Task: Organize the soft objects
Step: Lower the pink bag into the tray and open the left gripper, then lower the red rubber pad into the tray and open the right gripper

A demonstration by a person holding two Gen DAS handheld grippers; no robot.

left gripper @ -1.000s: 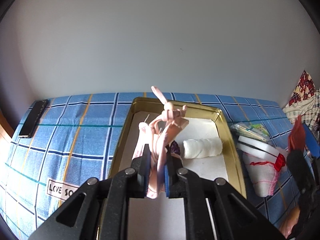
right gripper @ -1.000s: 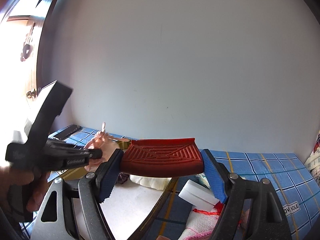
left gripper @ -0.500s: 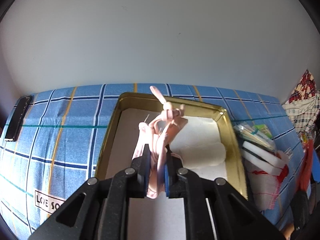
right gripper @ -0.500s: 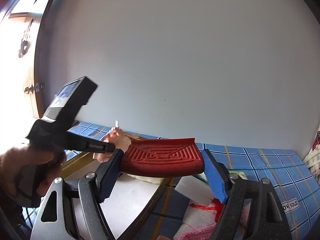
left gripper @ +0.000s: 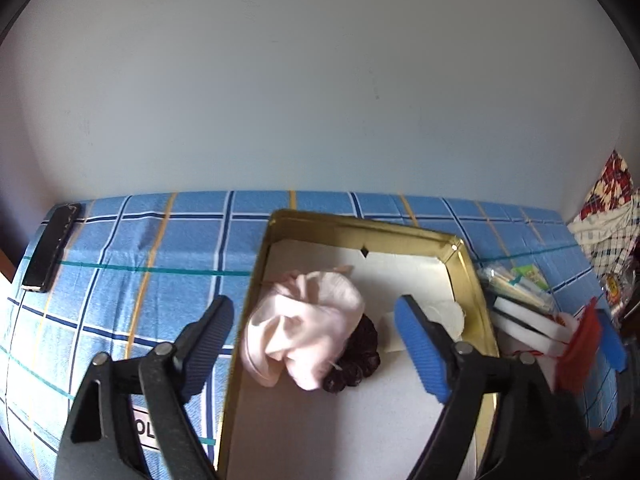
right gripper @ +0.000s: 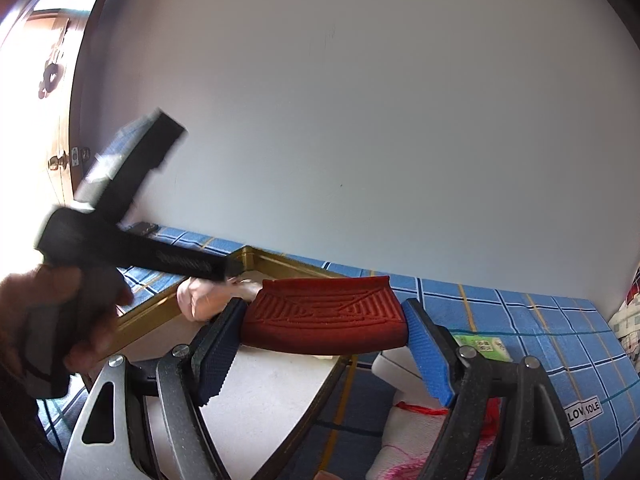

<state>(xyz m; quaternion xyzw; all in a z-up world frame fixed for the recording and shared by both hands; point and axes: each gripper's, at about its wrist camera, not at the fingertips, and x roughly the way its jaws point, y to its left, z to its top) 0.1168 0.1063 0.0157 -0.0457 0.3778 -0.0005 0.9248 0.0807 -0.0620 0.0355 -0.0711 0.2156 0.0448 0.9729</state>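
Observation:
A crumpled pink cloth (left gripper: 304,328) lies in the gold tin tray (left gripper: 360,232), partly over a dark maroon scrunchie (left gripper: 356,364), with a white roll (left gripper: 448,316) beside them. My left gripper (left gripper: 316,340) hangs above the cloth, its jaws opening wide, and the pads touch nothing. My right gripper (right gripper: 320,340) is shut on a red ribbed pad (right gripper: 324,320), held over the tray's near right edge (right gripper: 280,264). The pink cloth (right gripper: 208,296) shows behind that pad, and the left gripper's black body (right gripper: 132,252) sits at the left in a hand.
The tray stands on a blue checked cloth (left gripper: 140,248) against a white wall. A black phone (left gripper: 52,252) lies at the far left. White foam blocks (left gripper: 528,320), a white towel with red stitching (right gripper: 412,428), small packets (left gripper: 516,276) and patterned fabric (left gripper: 612,208) crowd the right.
The left gripper has let go of the pink cloth, which dropped into the tray in a heap. The right gripper with the red pad sank slightly towards the tray.

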